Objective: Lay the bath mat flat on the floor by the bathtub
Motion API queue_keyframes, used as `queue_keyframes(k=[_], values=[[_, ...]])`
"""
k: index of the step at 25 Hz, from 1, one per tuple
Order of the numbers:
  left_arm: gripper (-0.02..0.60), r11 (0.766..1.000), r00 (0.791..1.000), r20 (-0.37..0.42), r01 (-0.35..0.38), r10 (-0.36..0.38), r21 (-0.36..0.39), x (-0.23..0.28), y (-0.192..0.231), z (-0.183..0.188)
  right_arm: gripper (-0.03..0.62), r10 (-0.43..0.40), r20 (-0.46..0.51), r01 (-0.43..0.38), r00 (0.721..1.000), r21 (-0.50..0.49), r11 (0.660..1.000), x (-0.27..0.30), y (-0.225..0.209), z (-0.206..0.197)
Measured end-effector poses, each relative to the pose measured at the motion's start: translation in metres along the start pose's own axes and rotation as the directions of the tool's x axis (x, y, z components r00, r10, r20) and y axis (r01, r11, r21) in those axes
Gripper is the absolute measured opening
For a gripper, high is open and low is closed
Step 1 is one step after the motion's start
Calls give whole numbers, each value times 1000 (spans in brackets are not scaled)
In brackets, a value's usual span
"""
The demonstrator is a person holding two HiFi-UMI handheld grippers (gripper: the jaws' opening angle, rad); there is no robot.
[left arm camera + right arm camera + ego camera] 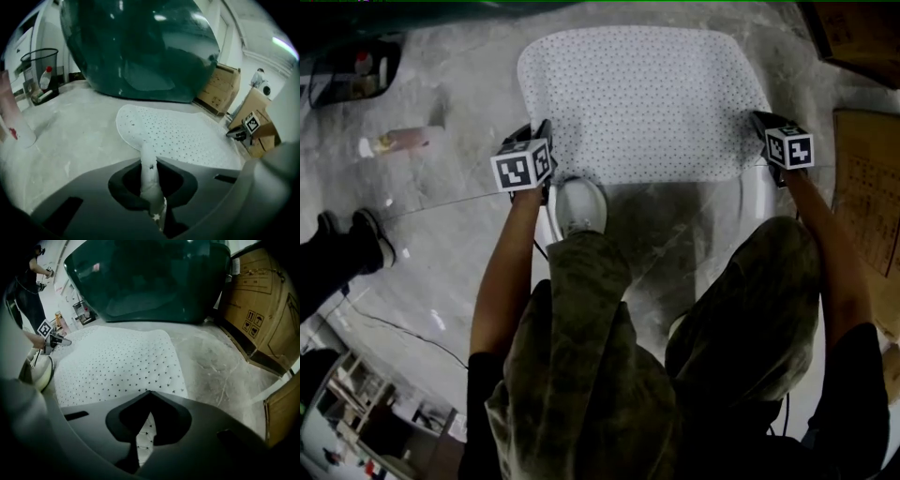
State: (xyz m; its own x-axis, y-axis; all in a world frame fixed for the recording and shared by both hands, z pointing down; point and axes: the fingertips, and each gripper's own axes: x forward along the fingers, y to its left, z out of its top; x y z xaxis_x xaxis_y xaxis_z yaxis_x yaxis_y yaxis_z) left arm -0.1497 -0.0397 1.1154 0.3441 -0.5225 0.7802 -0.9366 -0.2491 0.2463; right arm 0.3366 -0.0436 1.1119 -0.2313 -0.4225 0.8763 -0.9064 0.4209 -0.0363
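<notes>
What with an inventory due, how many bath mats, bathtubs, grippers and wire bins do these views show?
bath mat: 1
bathtub: 1
grippers: 2 (left gripper, right gripper)
wire bin: 1
Total: 5

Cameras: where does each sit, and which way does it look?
Head view: on the person's head, looking steeply down at the bath mat; arms, knees, a shoe show.
Left gripper view: on the left gripper, looking along its jaws, shut on the mat, toward the bathtub.
Right gripper view: on the right gripper, likewise, jaws shut on the mat.
Shared: both gripper views show mat, bathtub, the other gripper.
</notes>
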Motion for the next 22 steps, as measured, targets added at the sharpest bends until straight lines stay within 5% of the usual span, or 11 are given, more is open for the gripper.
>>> queue_keyframes(k=[3,8,10,11,16,19,20,22], values=[[37,992,999,46,25,-19,-123,-1,6,0,21,-8,26,8,1000,0,1000,-3,-3,8],[36,991,999,46,19,-14,-133,0,7,-1,36,-107,107,101,988,62,993,-9,-33,15],[35,993,999,36,20,-16,-116,1,8,-1,279,-110,123,95,986,118,988,-4,-40,12],[35,994,999,28,21,-18,-104,2,8,-2,290,-96,125,78,987,144,987,0,-40,10],[35,998,999,0,33,-33,-57,5,6,-3,287,-52,89,36,995,180,983,11,-35,-2],[37,998,999,6,33,-33,-46,4,7,-2,169,-4,83,-11,997,180,984,8,-27,2],[35,999,999,10,33,-33,-42,3,7,-2,97,13,83,-26,996,151,988,6,-20,6],[35,999,999,22,35,-35,-21,1,6,2,61,14,77,-17,997,43,999,1,-10,14]])
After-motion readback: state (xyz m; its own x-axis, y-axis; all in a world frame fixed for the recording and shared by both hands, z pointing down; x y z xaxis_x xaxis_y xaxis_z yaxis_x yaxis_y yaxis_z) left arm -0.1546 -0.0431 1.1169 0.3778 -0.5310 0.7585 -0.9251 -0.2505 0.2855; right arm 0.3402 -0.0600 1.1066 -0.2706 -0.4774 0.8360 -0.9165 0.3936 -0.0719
